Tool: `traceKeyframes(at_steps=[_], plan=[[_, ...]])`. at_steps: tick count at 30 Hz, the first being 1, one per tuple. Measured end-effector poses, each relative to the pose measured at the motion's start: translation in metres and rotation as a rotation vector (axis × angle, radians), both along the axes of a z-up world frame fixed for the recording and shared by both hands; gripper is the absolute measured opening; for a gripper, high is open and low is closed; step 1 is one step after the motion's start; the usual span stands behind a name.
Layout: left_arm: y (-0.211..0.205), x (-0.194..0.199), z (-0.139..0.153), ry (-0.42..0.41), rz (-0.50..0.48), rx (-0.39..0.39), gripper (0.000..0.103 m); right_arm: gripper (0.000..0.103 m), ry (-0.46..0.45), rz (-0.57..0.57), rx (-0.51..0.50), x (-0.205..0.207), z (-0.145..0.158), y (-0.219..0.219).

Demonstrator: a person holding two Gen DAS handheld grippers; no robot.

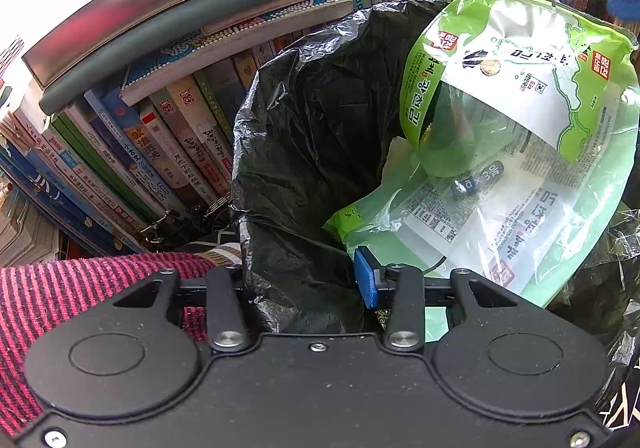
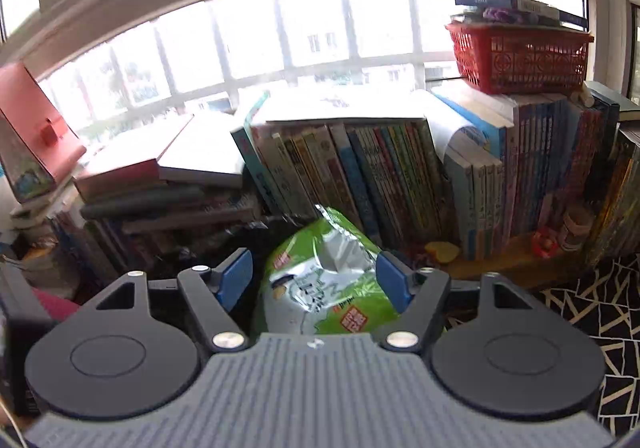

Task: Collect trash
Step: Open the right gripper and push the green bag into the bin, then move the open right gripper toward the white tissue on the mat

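Left claw point(image 1: 304, 280): clamped on the near rim of the black plastic bin liner point(image 1: 312, 128); one blue ribbed pad point(image 1: 366, 278) shows inside the rim, the other finger is hidden behind the crinkled film.
Black plastic bin liner: mouth held open, walls creased and glossy, dark inside; it stands just beside the rows of books.
Task item: green and clear plastic snack wrapper with printed Korean text point(image 1: 508, 152), large and crumpled, lying tilted in the liner's mouth, its torn upper end sticking up above the far rim, its lower end near the blue pad.
Right claw point(image 2: 316, 282): jaws well apart; the wrapper point(image 2: 328, 288) sits below and between the two blue pads; neither pad presses on it.
Surroundings, left wrist view: upright books with coloured spines point(image 1: 168, 144), more laid flat on top; red and black striped cloth point(image 1: 80, 288) at lower left.
Surroundings, right wrist view: bright barred window point(image 2: 280, 40), red plastic basket point(image 2: 520, 56) on top of books, black floor covering with pale angular lines point(image 2: 600, 308).
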State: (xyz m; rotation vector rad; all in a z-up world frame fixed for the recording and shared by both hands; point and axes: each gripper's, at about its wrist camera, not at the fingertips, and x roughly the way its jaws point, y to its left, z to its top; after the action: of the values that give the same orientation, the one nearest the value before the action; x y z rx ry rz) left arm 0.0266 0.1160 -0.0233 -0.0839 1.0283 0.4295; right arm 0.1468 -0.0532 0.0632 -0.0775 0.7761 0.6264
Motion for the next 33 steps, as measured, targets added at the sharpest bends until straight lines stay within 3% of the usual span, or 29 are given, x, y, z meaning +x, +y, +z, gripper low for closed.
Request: traceKeyframes(at_steps=[2,3,6,10,14,20,22,25,33], plan=[[0.0,0.0,0.0,-0.001,0.0,0.0,0.04,0.078,0.034,0.0,-0.067,0.006,-0.017,0.013],[0.0,0.0,0.0,-0.001,0.0,0.0,0.04,0.067,0.063,0.007,-0.094,0.008,-0.025,0.018],[0.0,0.0,0.0,0.0,0.0,0.002,0.04,0.049,0.158,0.029,-0.176,0.014,-0.048,0.035],[0.0,0.0,0.0,0.0,0.0,0.002,0.04,0.043,0.273,0.029,-0.271,0.019,-0.078,0.05],[0.0,0.0,0.0,0.0,0.0,0.001,0.04,0.043,0.371,0.028,-0.344,0.025,-0.1,0.062],[0.0,0.0,-0.001,0.001,0.0,0.002,0.04,0.044,0.471,0.014,-0.374,0.037,-0.121,0.068],[-0.001,0.001,-0.001,0.001,-0.001,0.004,0.04,0.052,0.49,0.015,-0.386,0.043,-0.128,0.07],[-0.002,0.002,-0.001,0.002,0.0,0.005,0.04,0.056,0.516,0.026,-0.405,0.049,-0.133,0.076],[-0.002,0.001,-0.001,0.002,-0.002,0.006,0.041,0.067,0.518,0.06,-0.3,0.052,-0.117,0.062]])
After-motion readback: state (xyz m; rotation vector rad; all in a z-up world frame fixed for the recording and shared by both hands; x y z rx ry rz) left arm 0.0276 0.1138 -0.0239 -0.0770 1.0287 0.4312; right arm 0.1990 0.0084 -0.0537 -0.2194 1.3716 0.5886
